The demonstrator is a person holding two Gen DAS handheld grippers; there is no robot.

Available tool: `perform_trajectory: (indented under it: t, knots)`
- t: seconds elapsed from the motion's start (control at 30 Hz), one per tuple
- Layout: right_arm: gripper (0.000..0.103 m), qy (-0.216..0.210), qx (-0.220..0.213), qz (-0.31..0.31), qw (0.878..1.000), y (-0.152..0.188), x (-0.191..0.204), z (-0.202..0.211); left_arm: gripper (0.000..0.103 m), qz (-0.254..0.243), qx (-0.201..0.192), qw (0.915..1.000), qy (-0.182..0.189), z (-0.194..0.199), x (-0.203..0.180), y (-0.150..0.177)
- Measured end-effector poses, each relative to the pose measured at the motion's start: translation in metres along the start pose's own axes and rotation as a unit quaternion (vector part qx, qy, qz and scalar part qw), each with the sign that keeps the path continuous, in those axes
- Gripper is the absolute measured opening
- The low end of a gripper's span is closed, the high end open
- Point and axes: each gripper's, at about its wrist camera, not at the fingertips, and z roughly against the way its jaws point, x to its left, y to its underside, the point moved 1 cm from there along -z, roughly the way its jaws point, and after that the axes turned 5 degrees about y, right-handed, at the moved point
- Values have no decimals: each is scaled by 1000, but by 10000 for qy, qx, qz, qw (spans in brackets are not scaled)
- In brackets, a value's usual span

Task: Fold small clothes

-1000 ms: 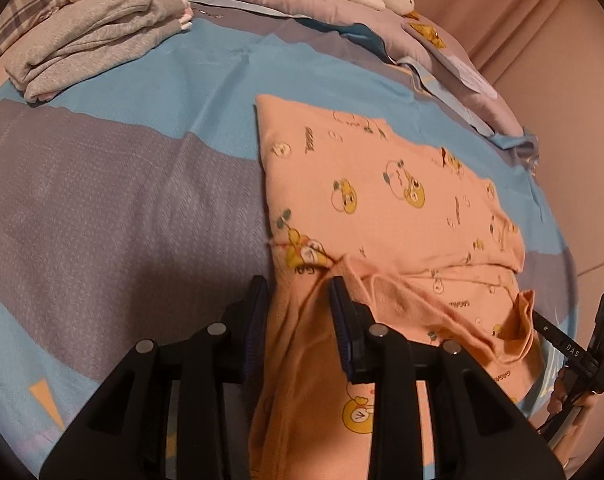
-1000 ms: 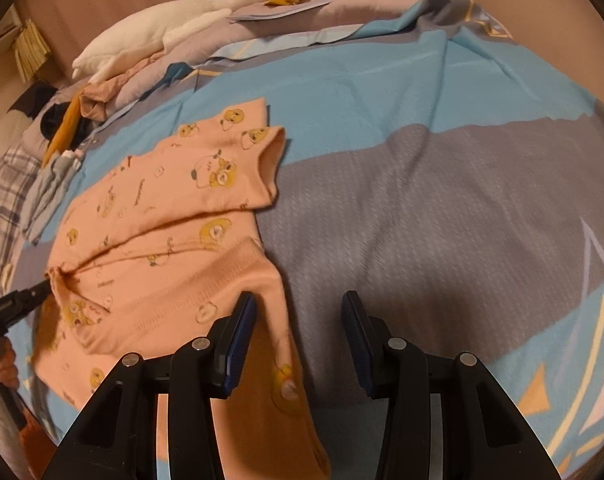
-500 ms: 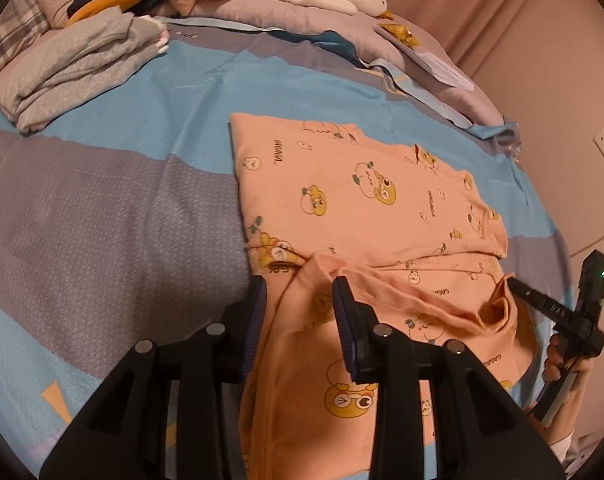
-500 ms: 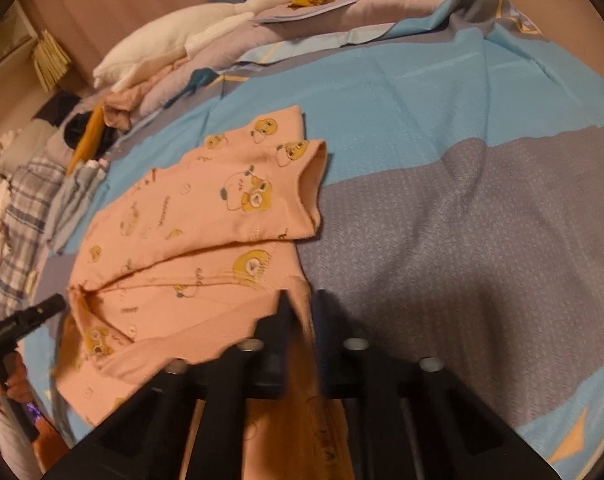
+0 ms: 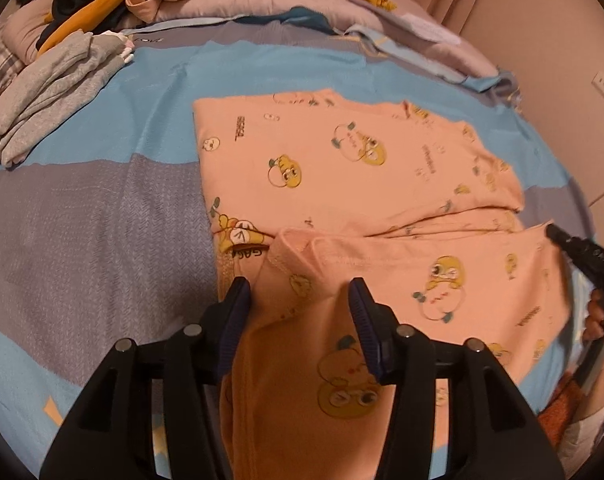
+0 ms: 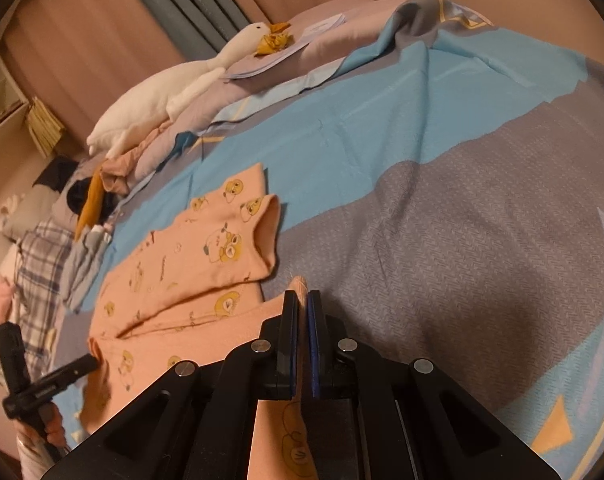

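Left wrist view shows the peach garment [image 5: 342, 176] lying flat on the bedspread [image 5: 102, 224], on its blue and grey bands, with its printed yellow ducks facing up. A folded part of the garment lies over its near half, and the hem of this fold runs across just in front of the left gripper [image 5: 300, 304]. The jaws of the left gripper are opening, and the orange cloth lies between and under the two fingers; the pads do not press on it. At the right edge of the garment the right gripper [image 5: 552, 234] reaches in with its tip touching the cloth edge, and a hand [image 5: 596, 312] holds it from below. Right wrist view shows the right gripper [image 6: 302, 300] pressed together on a corner of the peach garment [image 6: 206, 256], with a little tip of cloth standing out above the pads. The left gripper [image 6: 90, 362] touches the far side of the garment there. Beyond the garment, grey folded clothes [image 5: 50, 88] lie on the bedspread, and a white goose toy [image 6: 174, 92] lies further behind.
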Motion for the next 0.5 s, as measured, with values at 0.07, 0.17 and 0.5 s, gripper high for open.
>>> perform_trajectory:
  t: [0.07, 0.17, 0.5]
  knots:
    - [6, 25, 4, 27, 10000, 0, 1, -1, 47, -81, -21, 10000, -21, -5, -1, -1]
    - [6, 79, 34, 55, 9999, 1, 1, -3, 28, -126, -148, 9996, -185, -8, 0, -2]
    - [6, 150, -91, 220, 9996, 2, 9, 6, 8, 466, -902, 9945, 248, 36, 0, -8]
